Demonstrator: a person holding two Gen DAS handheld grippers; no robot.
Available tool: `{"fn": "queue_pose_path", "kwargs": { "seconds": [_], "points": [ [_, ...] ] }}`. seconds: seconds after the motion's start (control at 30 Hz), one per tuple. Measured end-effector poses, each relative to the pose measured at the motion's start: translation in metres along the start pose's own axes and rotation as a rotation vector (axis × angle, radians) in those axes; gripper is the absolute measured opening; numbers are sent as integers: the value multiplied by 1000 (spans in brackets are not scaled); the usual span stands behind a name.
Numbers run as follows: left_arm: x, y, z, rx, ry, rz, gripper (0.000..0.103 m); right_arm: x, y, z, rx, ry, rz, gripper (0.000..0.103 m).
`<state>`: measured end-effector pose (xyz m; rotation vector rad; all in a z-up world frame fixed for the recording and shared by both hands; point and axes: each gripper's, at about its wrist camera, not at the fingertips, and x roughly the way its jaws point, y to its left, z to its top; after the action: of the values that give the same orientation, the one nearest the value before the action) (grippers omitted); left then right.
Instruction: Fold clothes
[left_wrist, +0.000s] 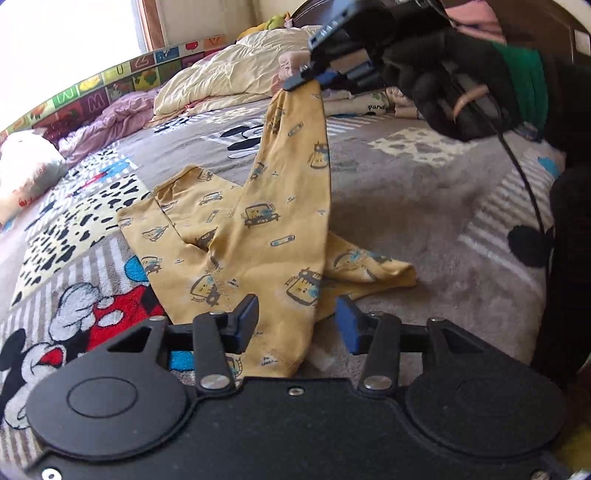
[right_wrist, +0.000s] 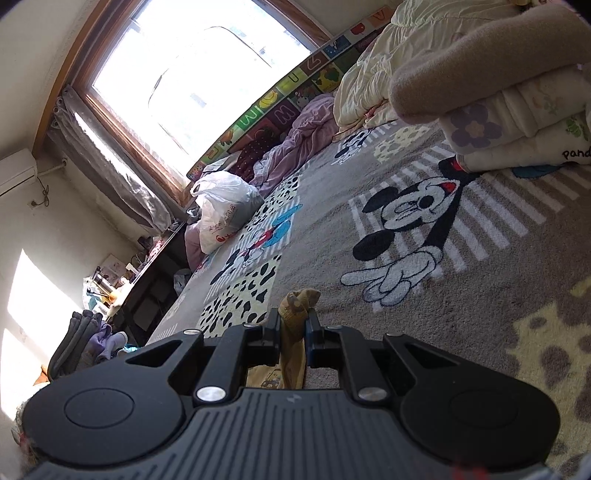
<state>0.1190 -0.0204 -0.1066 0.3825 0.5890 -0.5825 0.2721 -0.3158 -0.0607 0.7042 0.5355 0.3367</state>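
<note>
Small yellow printed trousers (left_wrist: 255, 236) lie on the Mickey Mouse blanket (left_wrist: 406, 192). My right gripper (left_wrist: 306, 72), held by a black-gloved hand, is shut on one leg's cuff and lifts that leg up off the blanket. In the right wrist view the pinched yellow cloth (right_wrist: 295, 317) bunches between the closed fingers of my right gripper (right_wrist: 293, 325). My left gripper (left_wrist: 297, 317) is open, low over the waist end of the trousers, with the cloth lying between and under its fingers.
A cream quilt (left_wrist: 229, 81) and pink bedding (left_wrist: 114, 118) lie at the back by an alphabet bumper (left_wrist: 122, 74). Folded clothes are stacked at the far right (right_wrist: 524, 125). A white plastic bag (right_wrist: 221, 206) sits near the window.
</note>
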Motion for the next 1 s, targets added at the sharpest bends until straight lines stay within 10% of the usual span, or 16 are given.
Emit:
{"fn": "queue_pose_path", "kwargs": {
  "seconds": [0.17,0.43,1.0],
  "points": [
    [1,-4,-12,40,-16,32,22,24,46,18,-54,44,-110,14],
    [1,41,-20,-315,-20,-125,7,79,102,22,-181,111,-238,14],
    [-8,90,-45,-651,6,-294,5,214,167,-33,-411,325,-390,14]
  ]
}}
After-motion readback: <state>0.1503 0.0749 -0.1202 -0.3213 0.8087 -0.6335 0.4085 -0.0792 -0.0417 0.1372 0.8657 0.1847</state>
